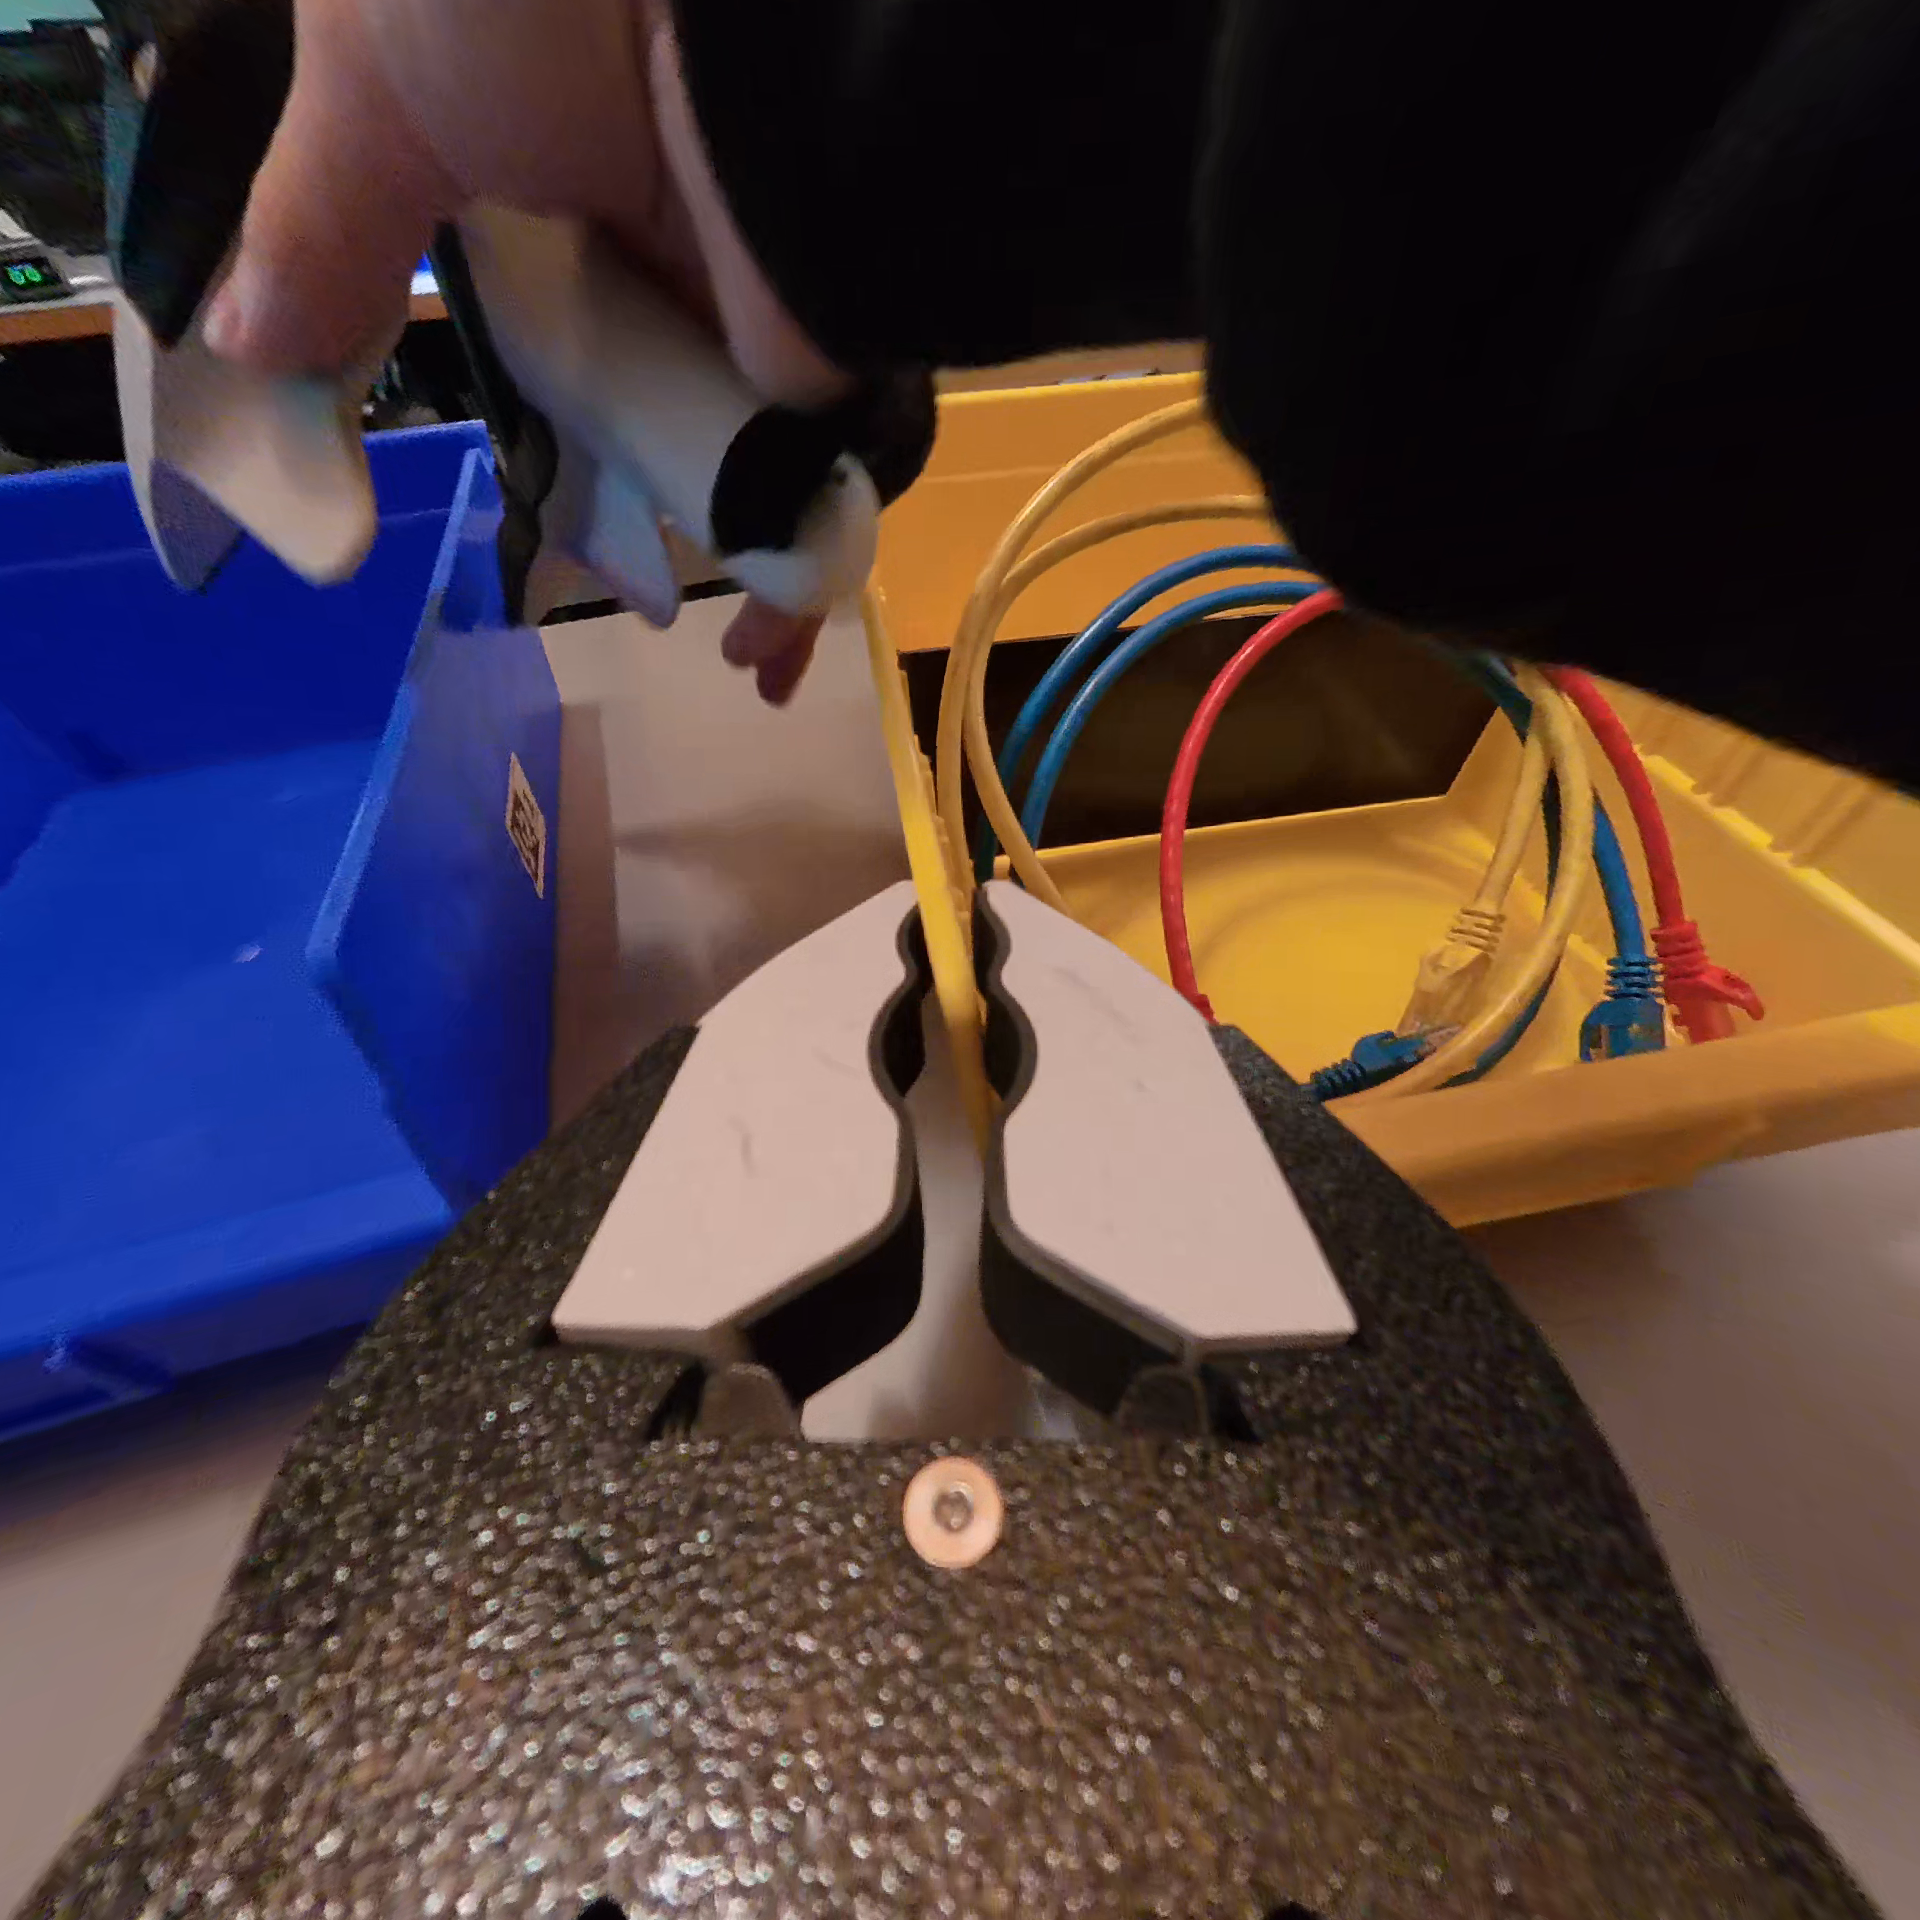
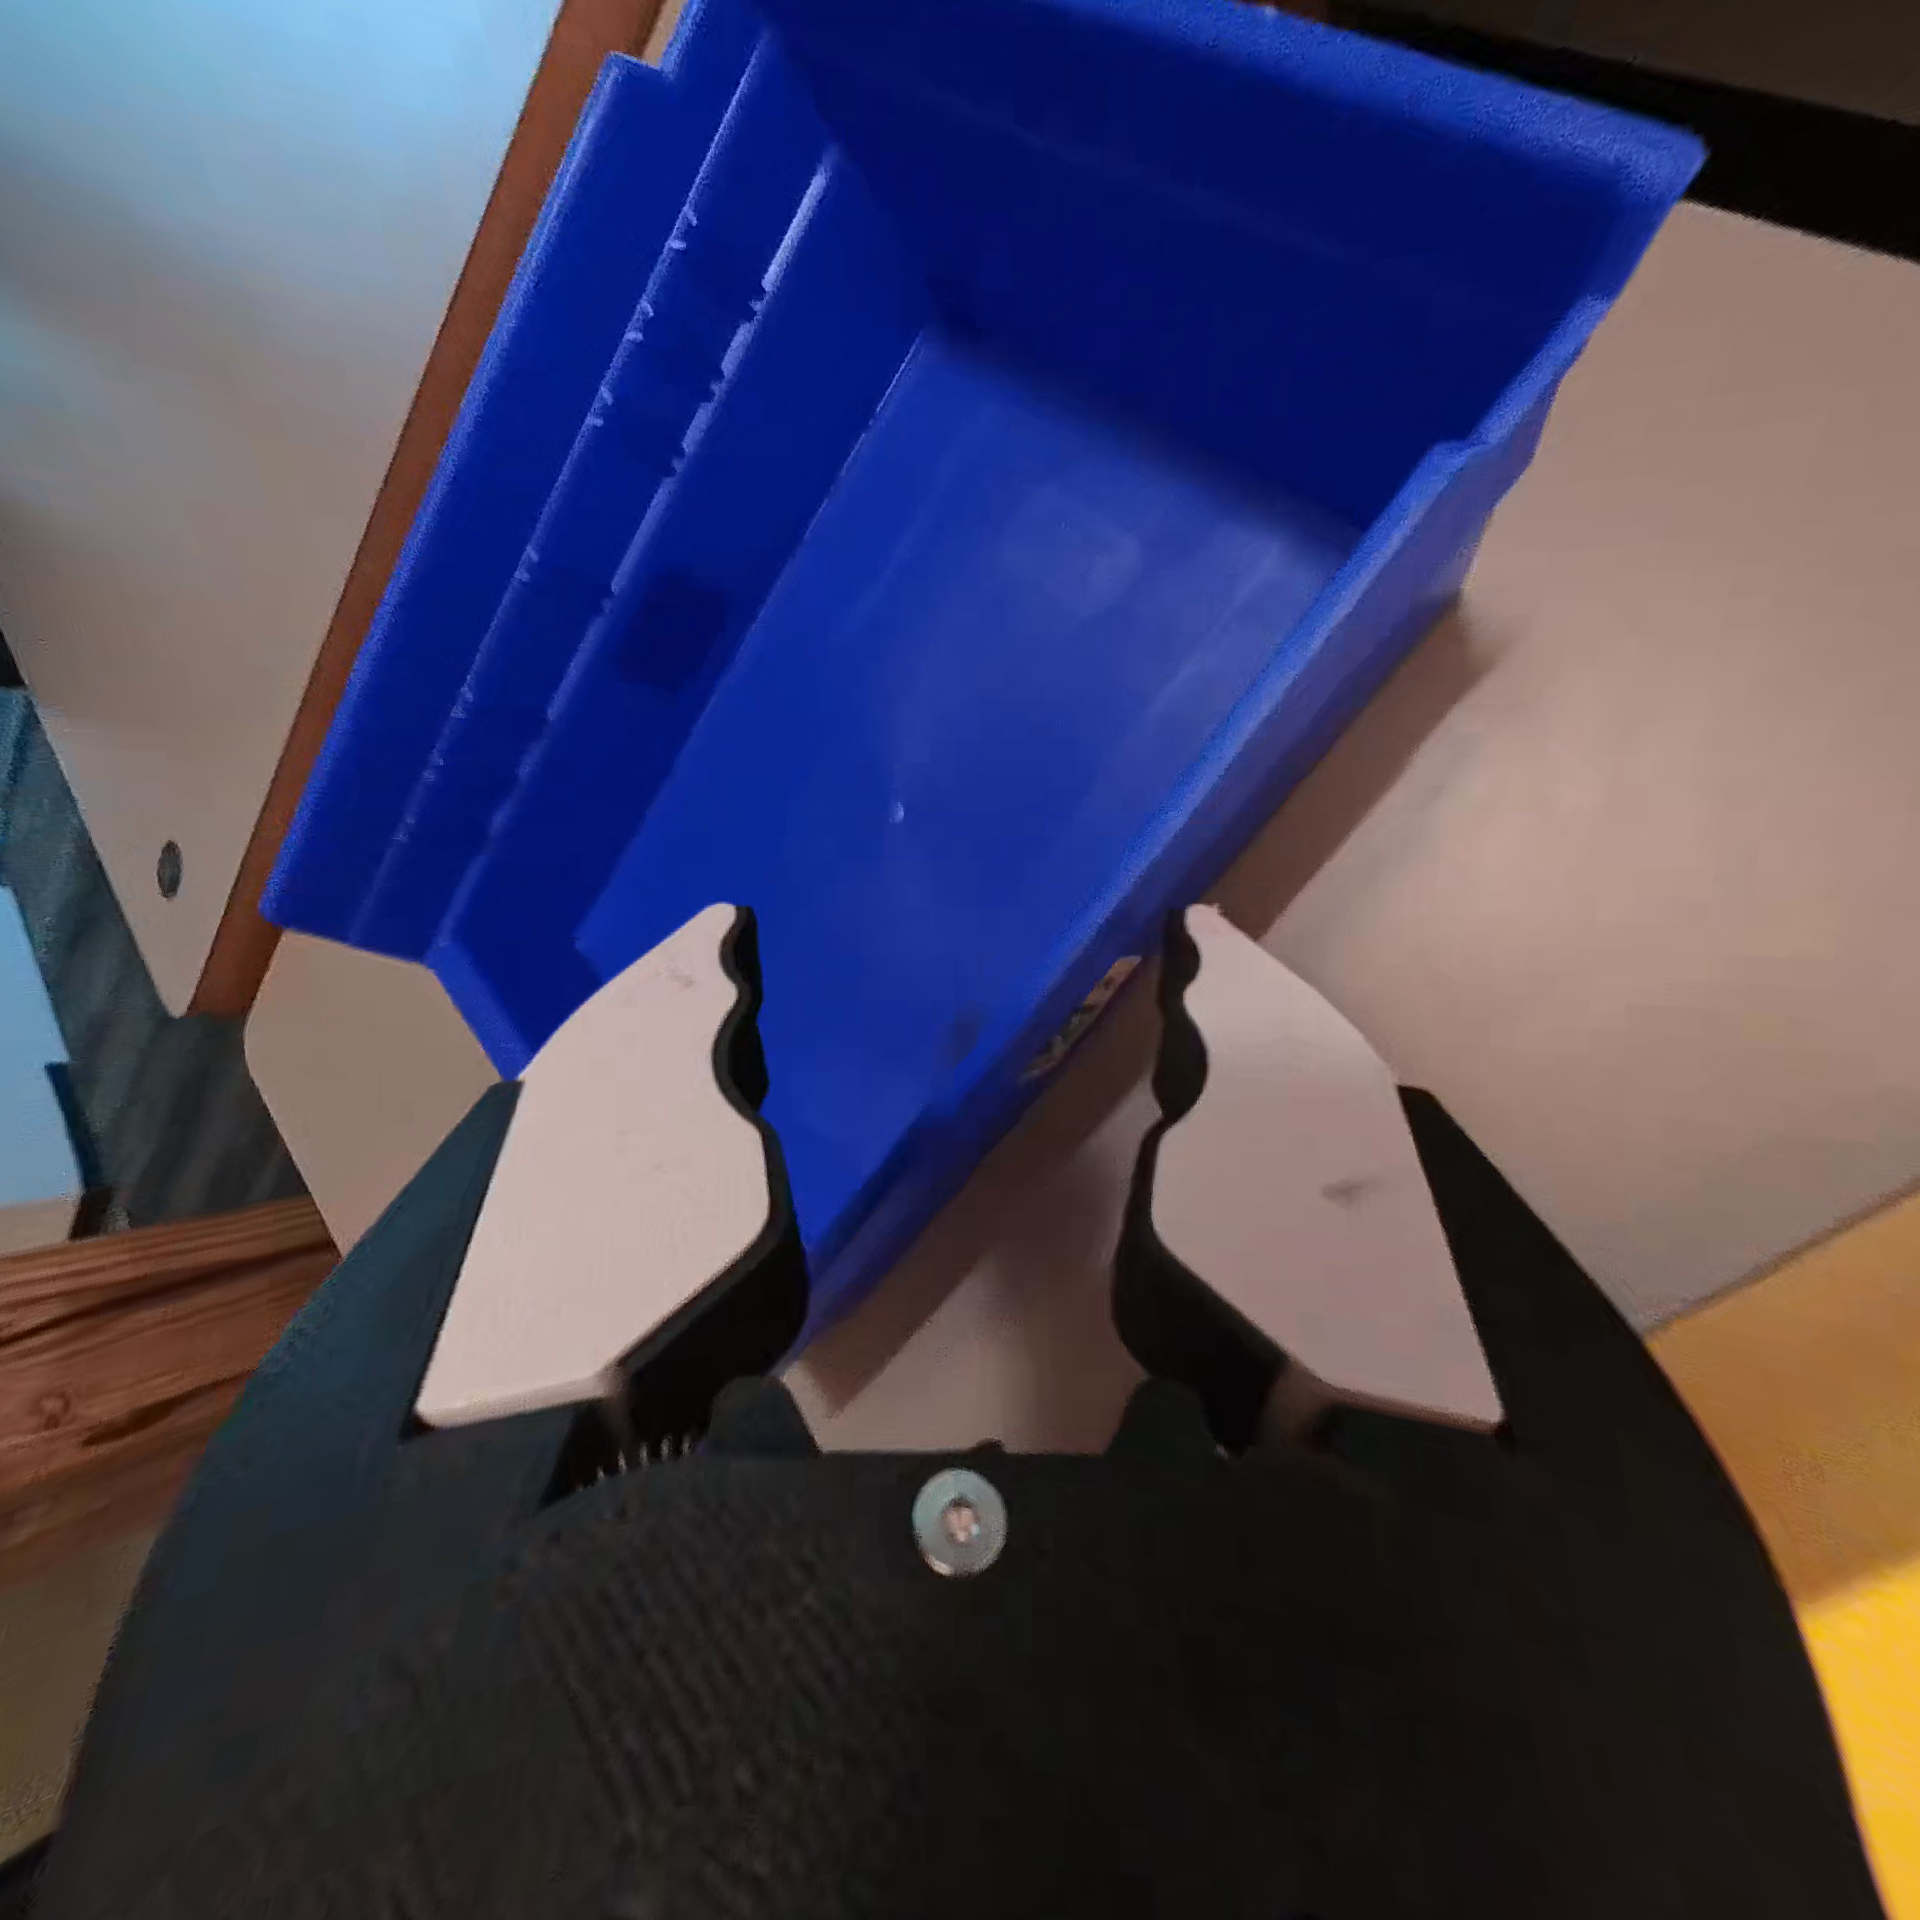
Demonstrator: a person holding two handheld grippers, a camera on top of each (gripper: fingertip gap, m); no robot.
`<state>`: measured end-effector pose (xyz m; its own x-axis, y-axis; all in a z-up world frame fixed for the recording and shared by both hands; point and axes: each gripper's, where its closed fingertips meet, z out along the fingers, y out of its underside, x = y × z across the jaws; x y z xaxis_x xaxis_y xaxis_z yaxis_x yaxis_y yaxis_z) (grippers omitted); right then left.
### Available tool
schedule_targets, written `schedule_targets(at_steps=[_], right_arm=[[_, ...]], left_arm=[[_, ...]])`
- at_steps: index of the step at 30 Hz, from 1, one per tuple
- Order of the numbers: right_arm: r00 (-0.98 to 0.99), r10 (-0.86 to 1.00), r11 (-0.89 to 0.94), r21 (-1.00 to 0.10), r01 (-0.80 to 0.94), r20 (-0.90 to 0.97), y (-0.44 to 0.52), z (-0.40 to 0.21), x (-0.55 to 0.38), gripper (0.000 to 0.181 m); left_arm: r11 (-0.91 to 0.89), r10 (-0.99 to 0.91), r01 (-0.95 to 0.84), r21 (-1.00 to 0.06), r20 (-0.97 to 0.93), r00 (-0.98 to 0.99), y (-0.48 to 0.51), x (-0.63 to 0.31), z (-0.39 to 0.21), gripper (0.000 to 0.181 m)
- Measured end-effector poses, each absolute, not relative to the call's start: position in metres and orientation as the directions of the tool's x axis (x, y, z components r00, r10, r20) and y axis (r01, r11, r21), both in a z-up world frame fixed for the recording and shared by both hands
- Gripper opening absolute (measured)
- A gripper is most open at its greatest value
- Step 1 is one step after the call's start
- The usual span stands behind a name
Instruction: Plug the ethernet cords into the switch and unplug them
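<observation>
Yellow [image 1: 961,665], blue [image 1: 1081,665] and red [image 1: 1179,769] ethernet cords lie looped in a yellow bin [image 1: 1558,1132], their plugs loose near its front wall. A dark shape [image 1: 1195,727] fills the bin's rear part; I cannot tell if it is the switch. My left gripper [image 1: 948,904] is shut on the yellow bin's left side wall. My right gripper [image 2: 958,920] is open and empty, hovering over the near corner of an empty blue bin [image 2: 1247,208]. It also shows blurred in the left wrist view [image 1: 416,540], held by a hand.
The blue bin [image 1: 208,935] stands to the left of the yellow bin on a pale table [image 1: 727,748], with a narrow gap between them. A dark sleeve [image 1: 1558,312] hangs over the yellow bin's back right. The table's edge [image 2: 343,582] runs beside the blue bin.
</observation>
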<state>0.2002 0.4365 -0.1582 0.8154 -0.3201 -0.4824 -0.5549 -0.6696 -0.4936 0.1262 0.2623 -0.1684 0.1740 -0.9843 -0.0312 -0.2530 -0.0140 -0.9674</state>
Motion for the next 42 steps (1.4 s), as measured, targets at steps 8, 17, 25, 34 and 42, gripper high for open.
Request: schedule_targets(at_steps=[8,17,25,34,42], right_arm=[[0.850,-0.383,-0.781,-0.364,-0.507,-0.362,0.451,-0.233,0.190,0.067],[0.891,-0.308,-0.773,-0.458,-0.438,-0.333,0.468,-0.183,0.200,0.040],[0.948,-0.285,-0.571,-0.770,-0.286,-0.141,0.360,0.001,0.312,0.037],[0.785,-0.619,-0.517,-0.739,-0.431,-0.024,0.046,-0.032,0.460,0.037],[0.647,-0.761,-0.544,-0.502,-0.672,-0.042,-0.135,-0.155,0.500,0.038]], left_arm=[[-0.020,-0.986,-0.205,-0.979,-0.015,0.169,0.262,0.124,-0.167,0.005],[0.009,-0.986,-0.198,-0.980,-0.042,0.161,0.264,0.120,-0.167,0.006],[0.048,-0.979,-0.210,-0.976,-0.088,0.183,0.274,0.111,-0.167,0.006],[0.024,-0.951,-0.240,-0.970,-0.096,0.295,0.337,0.087,-0.168,0.006],[-0.040,-0.915,-0.251,-0.967,-0.066,0.398,0.430,0.065,-0.168,0.007]])
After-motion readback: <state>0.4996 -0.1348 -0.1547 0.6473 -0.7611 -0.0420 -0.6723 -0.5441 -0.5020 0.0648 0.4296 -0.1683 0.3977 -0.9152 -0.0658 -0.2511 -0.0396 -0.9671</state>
